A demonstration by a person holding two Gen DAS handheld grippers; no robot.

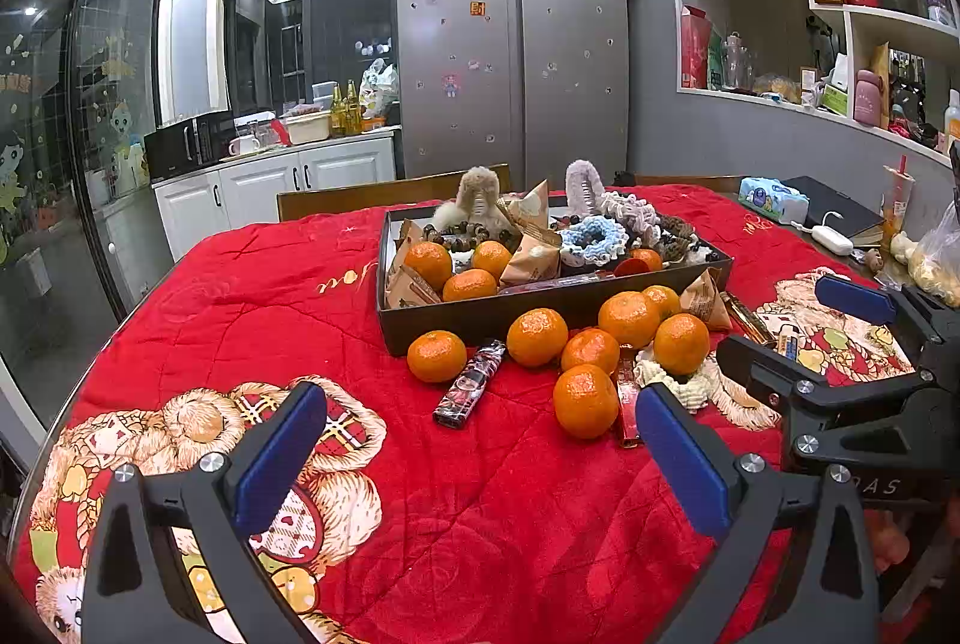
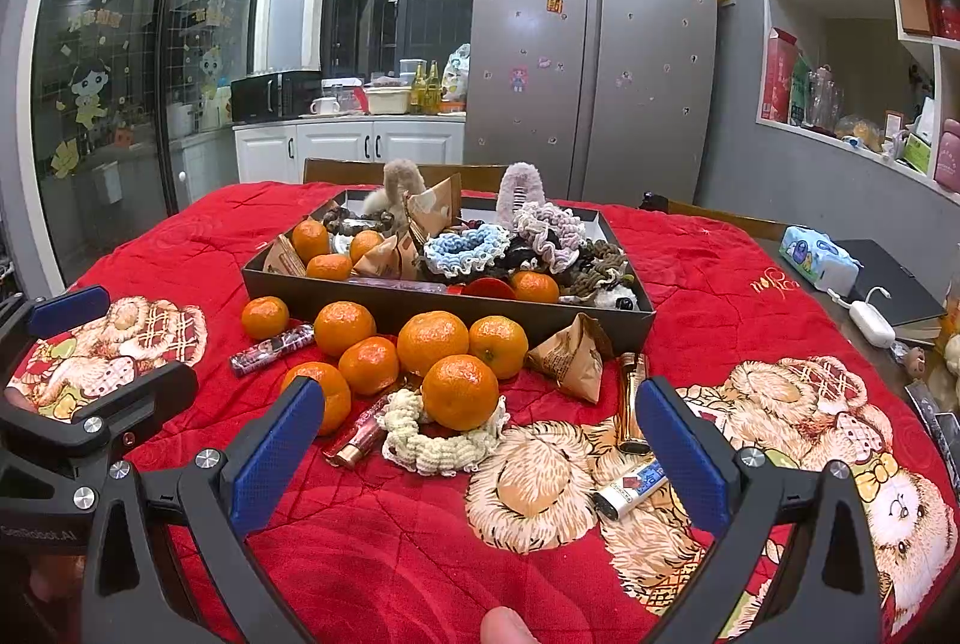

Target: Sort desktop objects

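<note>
Both grippers, left and right, hang spread and empty above the red cloth, likely poised to choose. Beyond them loose oranges, a scrunchie and lighters lie unsorted before the half-filled box.

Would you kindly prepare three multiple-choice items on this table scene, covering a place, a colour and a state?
1. The cream scrunchie lies
A) in the box
B) under a tangerine on the quilt
C) on the shelf

2. The quilt is mainly
A) red
B) green
C) grey

3. The right gripper is
A) shut on a lighter
B) shut on a tangerine
C) open

Answers: 1 B, a tangerine sits on it in front of the box; 2 A, red cloth covers the table; 3 C, the blue pads stand wide apart, holding nothing.
</note>
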